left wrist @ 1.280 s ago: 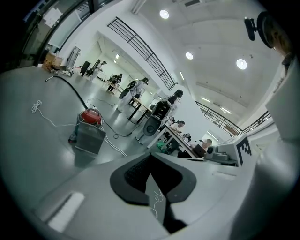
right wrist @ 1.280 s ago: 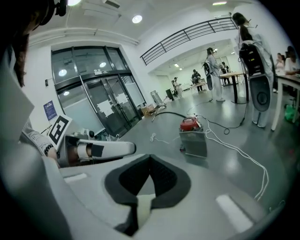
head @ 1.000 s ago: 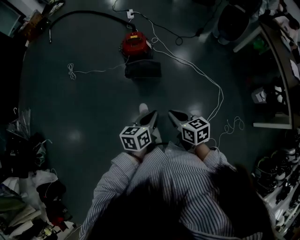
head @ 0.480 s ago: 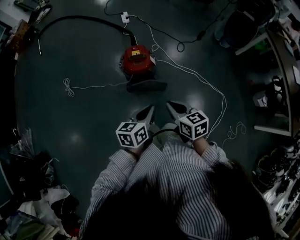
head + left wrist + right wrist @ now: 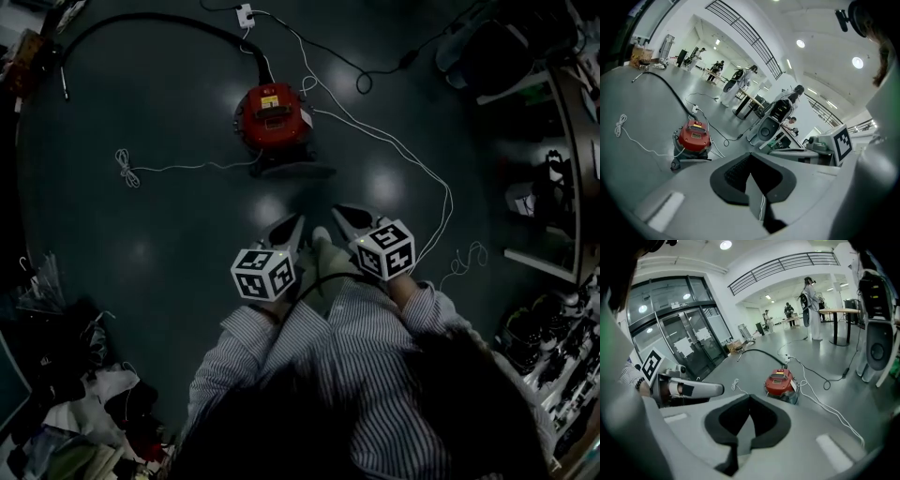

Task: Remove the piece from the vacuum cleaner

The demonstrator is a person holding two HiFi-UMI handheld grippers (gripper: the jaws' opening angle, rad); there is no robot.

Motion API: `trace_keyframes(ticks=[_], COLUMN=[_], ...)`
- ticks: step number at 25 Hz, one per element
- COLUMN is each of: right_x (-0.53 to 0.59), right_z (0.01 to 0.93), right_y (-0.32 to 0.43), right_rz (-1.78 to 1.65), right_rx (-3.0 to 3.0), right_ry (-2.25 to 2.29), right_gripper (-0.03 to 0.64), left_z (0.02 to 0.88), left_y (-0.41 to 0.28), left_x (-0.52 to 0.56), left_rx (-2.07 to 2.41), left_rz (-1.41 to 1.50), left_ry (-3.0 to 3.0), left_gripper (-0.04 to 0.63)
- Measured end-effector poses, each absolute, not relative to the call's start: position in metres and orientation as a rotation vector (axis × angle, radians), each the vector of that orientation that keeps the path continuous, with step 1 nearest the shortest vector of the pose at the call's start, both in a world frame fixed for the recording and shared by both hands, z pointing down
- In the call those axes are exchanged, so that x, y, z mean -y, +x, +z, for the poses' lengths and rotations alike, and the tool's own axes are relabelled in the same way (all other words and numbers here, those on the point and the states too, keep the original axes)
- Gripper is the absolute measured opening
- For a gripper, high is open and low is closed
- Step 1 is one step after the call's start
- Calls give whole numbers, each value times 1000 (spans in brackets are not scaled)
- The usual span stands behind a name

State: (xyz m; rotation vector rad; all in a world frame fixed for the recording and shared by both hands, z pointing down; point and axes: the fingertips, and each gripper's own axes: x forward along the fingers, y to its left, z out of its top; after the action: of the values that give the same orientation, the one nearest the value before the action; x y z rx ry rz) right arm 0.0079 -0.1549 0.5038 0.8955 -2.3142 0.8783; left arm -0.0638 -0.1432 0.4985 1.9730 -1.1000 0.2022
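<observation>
A red canister vacuum cleaner (image 5: 272, 114) stands on the dark floor ahead of me, with a dark grey part (image 5: 292, 169) at its near side. Its black hose (image 5: 141, 21) curves off to the far left. Both grippers are held side by side in front of my body, well short of the vacuum. My left gripper (image 5: 298, 221) is shut and empty. My right gripper (image 5: 339, 212) is also shut on nothing. The vacuum (image 5: 693, 136) shows beyond the closed left gripper (image 5: 750, 159), and the same vacuum (image 5: 780, 380) lies beyond the closed right gripper (image 5: 750, 398).
A white cable (image 5: 417, 164) runs from the vacuum past my right side. A second thin cord (image 5: 124, 167) lies to the left. A power strip (image 5: 246, 14) sits at the far end. Clutter (image 5: 56, 375) crowds the near left, shelving (image 5: 553, 187) the right. People stand at distant tables (image 5: 811, 305).
The vacuum has slid lower and nearer in the head view as I come closer. Both grippers stay shut and level in front of me.
</observation>
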Motion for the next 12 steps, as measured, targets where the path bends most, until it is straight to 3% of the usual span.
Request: trace_keyframes(ticks=[12], right_x=[207], right_z=[649], right_y=[-13], right_rz=[815], right_rx=[2267], right_ry=[707], right_gripper=[2], left_z=[641], left_y=[-44], left_x=[175], left_rx=[975], left_rz=[497], left_ry=[2169], left_gripper=[3])
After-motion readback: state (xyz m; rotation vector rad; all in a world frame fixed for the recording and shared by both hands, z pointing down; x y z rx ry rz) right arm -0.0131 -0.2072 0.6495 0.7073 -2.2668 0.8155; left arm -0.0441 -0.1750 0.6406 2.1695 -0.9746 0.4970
